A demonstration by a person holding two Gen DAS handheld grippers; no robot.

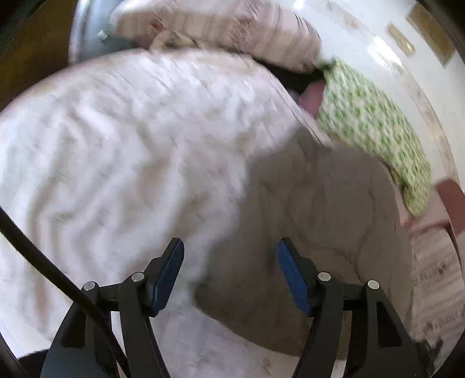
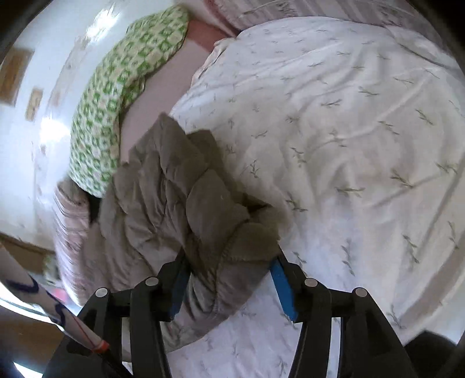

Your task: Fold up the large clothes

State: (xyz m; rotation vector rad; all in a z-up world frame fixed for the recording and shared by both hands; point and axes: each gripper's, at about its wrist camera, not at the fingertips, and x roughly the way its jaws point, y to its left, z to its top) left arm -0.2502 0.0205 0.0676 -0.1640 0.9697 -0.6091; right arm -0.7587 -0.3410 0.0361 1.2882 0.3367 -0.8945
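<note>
- Blur smears most of my left wrist view, yet my left gripper (image 1: 229, 273) clearly stands with its blue-padded fingers apart and nothing between them, above the grey-brown quilted padded garment (image 1: 314, 209) lying on the bed.
- Beneath and to the left spreads the white duvet with a small sprig print (image 1: 116, 139); I judge the left side is free so it can take a second edge.
- Beyond lie a green-and-white patterned pillow (image 1: 369, 125) and a pale striped pillow (image 1: 209, 26) near the white wall (image 1: 377, 43).
- From my right wrist view, my right gripper (image 2: 229, 279) has a bunched, stitched edge of the garment between its pads; I judge it clamped there, to lift that edge for a fold.
- The rest of the garment trails away left, crumpled on the duvet.
- The green pillow sits against the wall, and two small framed pictures (image 2: 17, 78) hang there.
</note>
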